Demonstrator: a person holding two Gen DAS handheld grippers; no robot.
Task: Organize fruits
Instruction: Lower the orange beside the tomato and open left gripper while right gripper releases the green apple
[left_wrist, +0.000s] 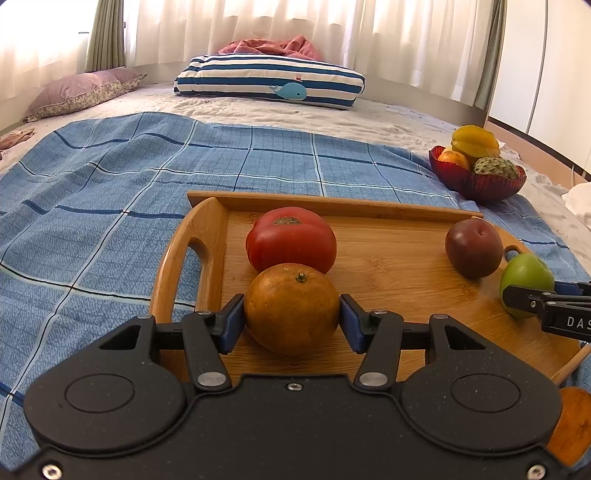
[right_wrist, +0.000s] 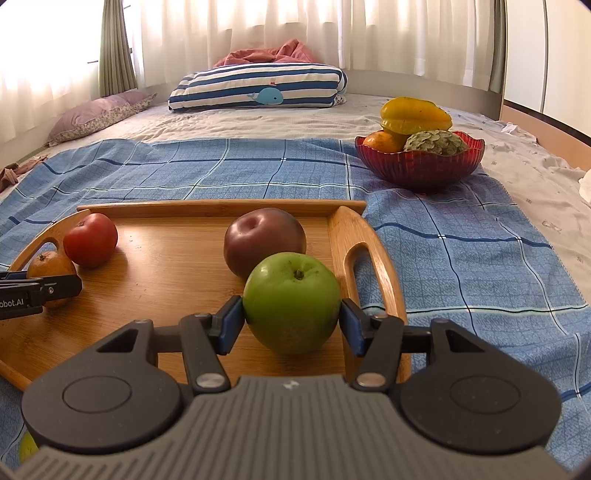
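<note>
A wooden tray (left_wrist: 391, 266) lies on a blue checked cloth on a bed. My left gripper (left_wrist: 291, 321) is shut on an orange (left_wrist: 291, 306) that rests on the tray's near left, its blue pads against both sides. Just behind the orange sits a red tomato (left_wrist: 291, 236). On the tray's right side my right gripper (right_wrist: 291, 321) holds a green apple (right_wrist: 291, 299) between its pads, with the apple resting on the wood. A dark purple plum (right_wrist: 264, 236) sits right behind the apple.
A red glass bowl (right_wrist: 417, 166) with a starfruit, an orange and a custard apple stands on the cloth at the far right. A striped whale pillow (right_wrist: 258, 88) and a purple pillow lie farther back. Another orange fruit (left_wrist: 572, 424) shows at the lower right edge.
</note>
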